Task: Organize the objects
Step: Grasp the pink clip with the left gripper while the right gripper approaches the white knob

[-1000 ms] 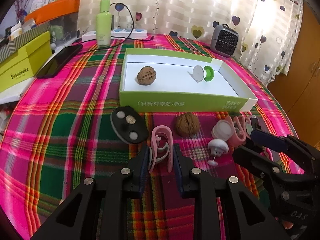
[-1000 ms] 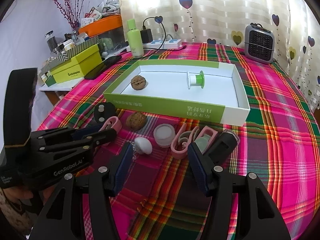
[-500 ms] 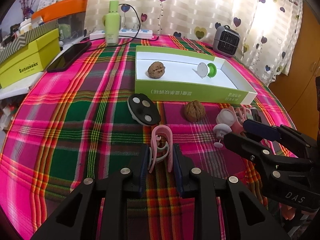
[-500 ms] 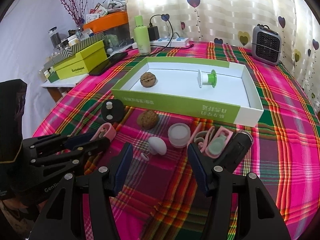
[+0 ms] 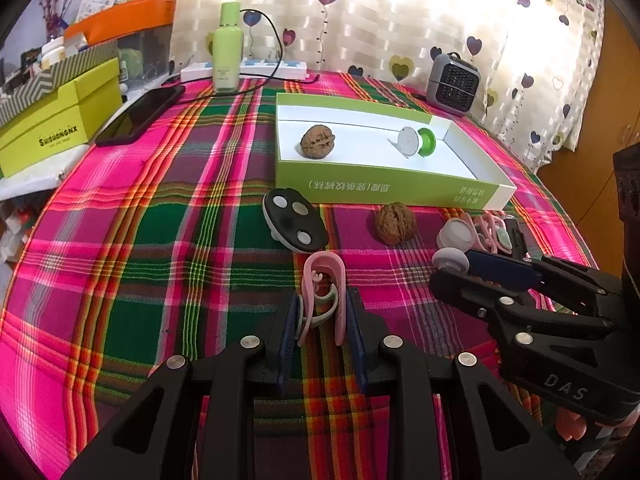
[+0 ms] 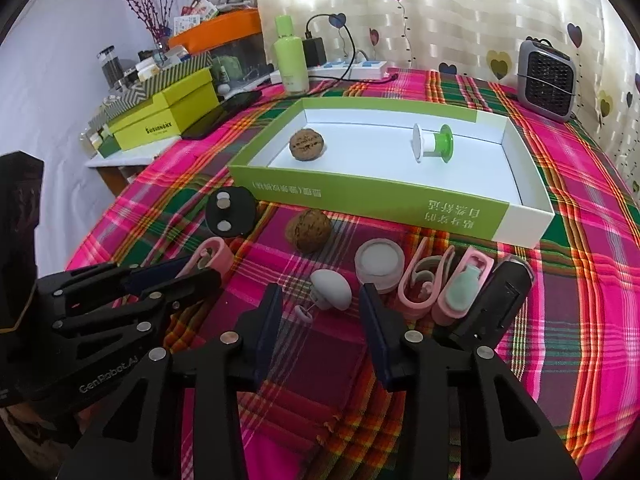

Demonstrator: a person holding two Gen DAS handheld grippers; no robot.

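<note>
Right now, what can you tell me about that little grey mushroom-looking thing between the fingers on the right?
The grey mushroom-shaped piece looks like smooth matte plastic: a rounded pale grey dome with a thin pin ending in a small ring. It lies tipped on its side on the plaid tablecloth, the pin pointing toward the right gripper. It sits between that gripper's fingers, which have just been closing but do not yet press it. A round white-topped pot stands close behind it; a walnut lies further back.

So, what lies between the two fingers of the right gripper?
The small grey mushroom-shaped knob with its thin pin lies on the cloth between them, as the right wrist view shows. The right gripper has just been closing, and its pads do not yet touch it.
</note>
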